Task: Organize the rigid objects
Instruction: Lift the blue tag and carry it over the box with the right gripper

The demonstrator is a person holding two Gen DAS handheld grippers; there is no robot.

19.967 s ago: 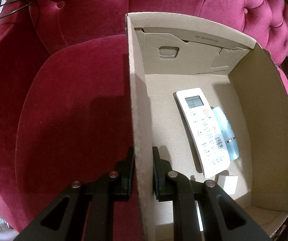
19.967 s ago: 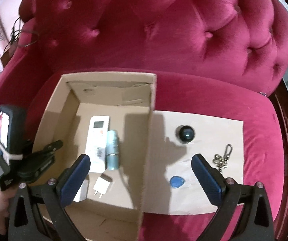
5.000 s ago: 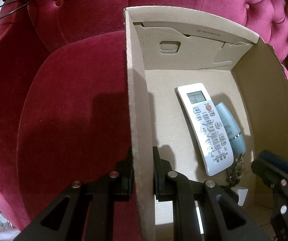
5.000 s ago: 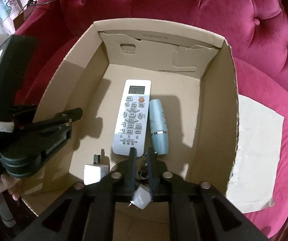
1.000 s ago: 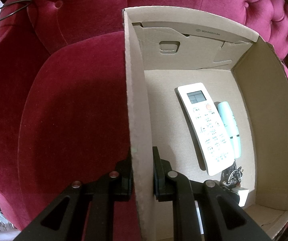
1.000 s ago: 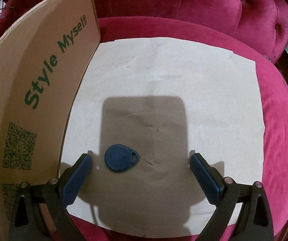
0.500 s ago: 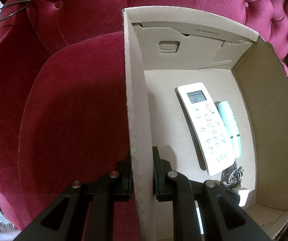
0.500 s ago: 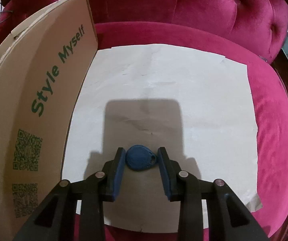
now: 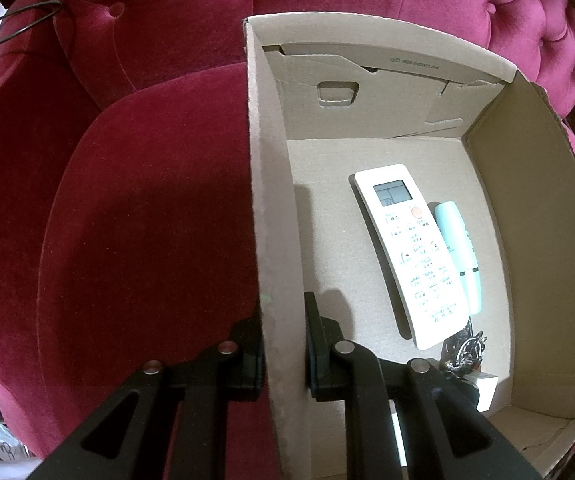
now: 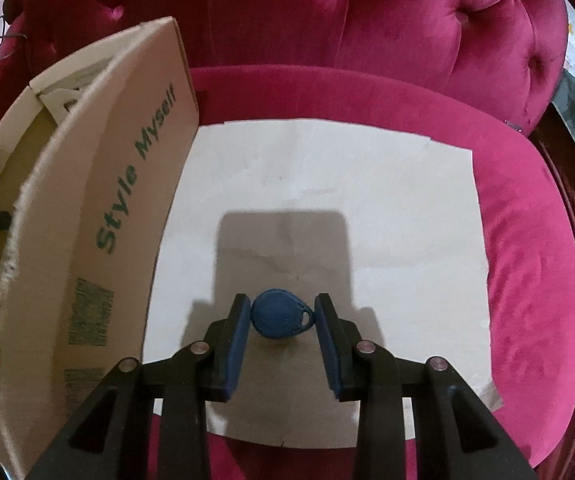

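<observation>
Left wrist view first: the left tongs [image 9: 283, 344] are clamped together on the near side wall of the cardboard box [image 9: 527, 216], one finger outside against the red velvet armchair [image 9: 135, 216], one inside, steadying the box. Inside it, the haul is good. A white remote control [image 9: 411, 252] lies on the floor of the box, a pale blue tube [image 9: 457, 252] touching its right edge, a bunch of keys [image 9: 465, 350] at the remote's near end, and a white charger plug [image 9: 485, 390] just beside the keys, partly hidden by the tongs' frame. Four things home, by this count.

Over to the right wrist view: the right tongs [image 10: 281, 318] are closed on the blue key fob [image 10: 279, 318], a blue pad pressing each side. The fob sits low over the sheet of brown paper [image 10: 387, 216] spread on the seat cushion; whether it is clear of the paper or touching it, I cannot tell. The box stands just left of the sheet, its outer wall reading "Style Myself" in green.

Nothing else shows on the paper, so this fob looks like the last piece outside. What is left, in my judgement: carry it over the wall, set it down beside the others, let go. Nearly done.
</observation>
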